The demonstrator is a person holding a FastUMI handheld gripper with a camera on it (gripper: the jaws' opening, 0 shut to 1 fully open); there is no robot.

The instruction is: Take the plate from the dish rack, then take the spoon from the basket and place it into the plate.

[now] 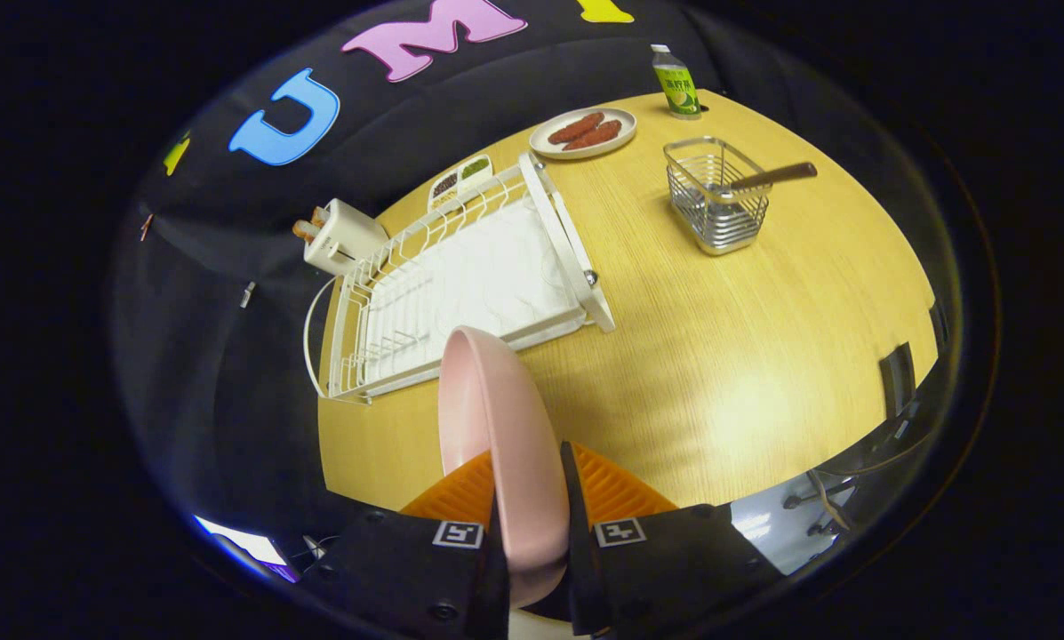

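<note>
One gripper [532, 498] appears in the gripper view, its two fingers [452, 498] clamped on the rim of a pink plate [496, 418], one finger pressing each face. The plate stands on edge between the fingers and rises ahead of them, held above the wooden table [763, 356] and clear of the white dish rack [460, 284].

Places below are given relative to the dish rack, which lies on the table just beyond the plate's upper edge; its wire slots stand over a white drip tray.

- White toaster [343, 236]: just beside the rack's far corner, at the table's edge, with toast showing in its slots.
- Small white divided dish [460, 178]: touching or nearly touching the rack's far end; its two compartments hold a dark filling and a green one.
- Round plate of sausages [583, 132]: near the rack's far end, farther across the table than the divided dish.
- Green-labelled bottle [676, 83]: well apart from the rack, beyond the sausage plate, upright at the table's far edge.
- Wire basket [716, 194]: well apart from the rack, out on open tabletop.
- Spoon [772, 176]: standing tilted in the basket, its brown handle leaning out over the rim on the side away from the rack; the bowl end is hidden among the wires.
</note>
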